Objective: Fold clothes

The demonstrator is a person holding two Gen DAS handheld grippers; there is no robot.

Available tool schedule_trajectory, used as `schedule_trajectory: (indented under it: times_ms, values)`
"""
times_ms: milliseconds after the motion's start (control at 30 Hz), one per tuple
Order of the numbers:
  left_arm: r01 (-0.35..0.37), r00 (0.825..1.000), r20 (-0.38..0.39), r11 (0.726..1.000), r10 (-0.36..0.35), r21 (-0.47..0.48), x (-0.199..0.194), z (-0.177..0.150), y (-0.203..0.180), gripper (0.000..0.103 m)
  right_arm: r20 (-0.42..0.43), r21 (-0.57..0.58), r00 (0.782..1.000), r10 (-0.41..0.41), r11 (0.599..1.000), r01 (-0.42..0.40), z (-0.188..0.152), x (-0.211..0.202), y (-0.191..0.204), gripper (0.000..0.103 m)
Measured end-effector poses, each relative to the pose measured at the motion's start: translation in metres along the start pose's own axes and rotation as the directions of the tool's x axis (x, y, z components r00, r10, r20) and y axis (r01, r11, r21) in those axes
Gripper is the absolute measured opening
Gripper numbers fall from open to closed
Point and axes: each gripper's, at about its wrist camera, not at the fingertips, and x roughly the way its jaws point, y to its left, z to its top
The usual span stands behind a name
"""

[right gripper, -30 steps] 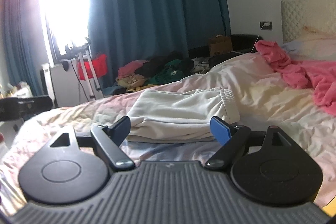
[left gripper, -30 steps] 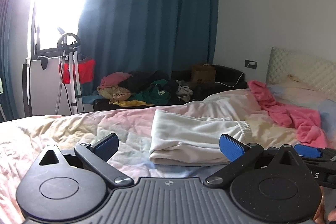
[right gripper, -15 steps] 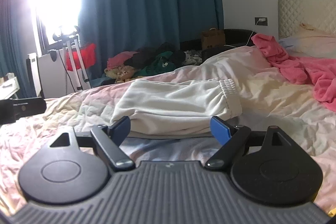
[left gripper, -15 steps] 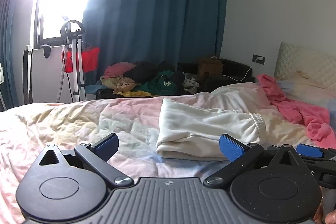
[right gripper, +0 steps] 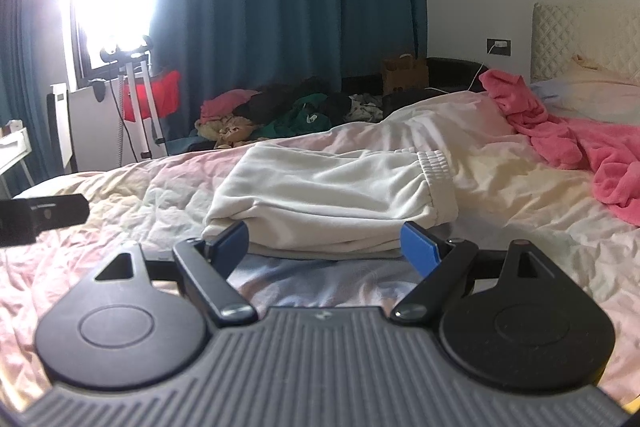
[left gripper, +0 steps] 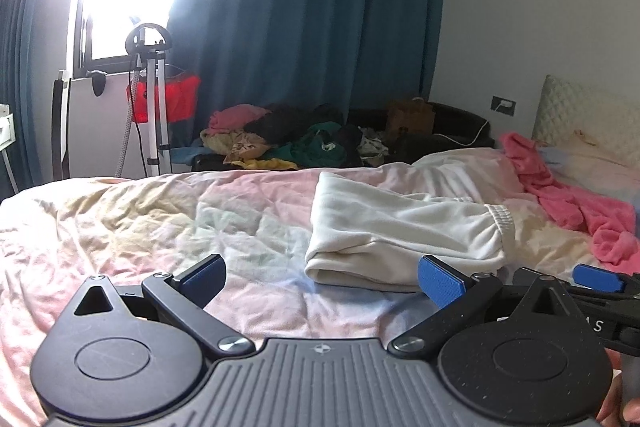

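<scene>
A cream garment (left gripper: 404,231) with an elastic waistband lies folded on the pale pink bedspread (left gripper: 160,227). In the left wrist view my left gripper (left gripper: 322,277) is open and empty, low over the bed just in front of the fold's left end. In the right wrist view the same cream garment (right gripper: 332,195) fills the middle, and my right gripper (right gripper: 324,247) is open with its blue fingertips at the fold's near edge, holding nothing. The right gripper's blue tip (left gripper: 596,277) shows at the left view's right edge.
A crumpled pink garment (right gripper: 572,143) lies on the bed to the right near the pillows. Behind the bed sits a heap of mixed clothes (left gripper: 296,143) under dark teal curtains. A metal stand (left gripper: 150,99) and a bright window are at the left.
Both grippers moved closer to the folded cream garment and stayed open. The garment now sits larger in both views, with the right fingertips at its near edge.
</scene>
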Motion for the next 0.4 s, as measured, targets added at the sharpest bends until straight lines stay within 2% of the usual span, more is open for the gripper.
schedule_trajectory:
  times_ms: [400]
  values:
    - [-0.013,1.000,0.014,1.000,0.012,0.018,-0.0052,-0.0005,-0.0036,0.103,-0.013,0.010,1.000,0.008,1.000,-0.008,-0.0001,-0.0004,0.0002,0.085]
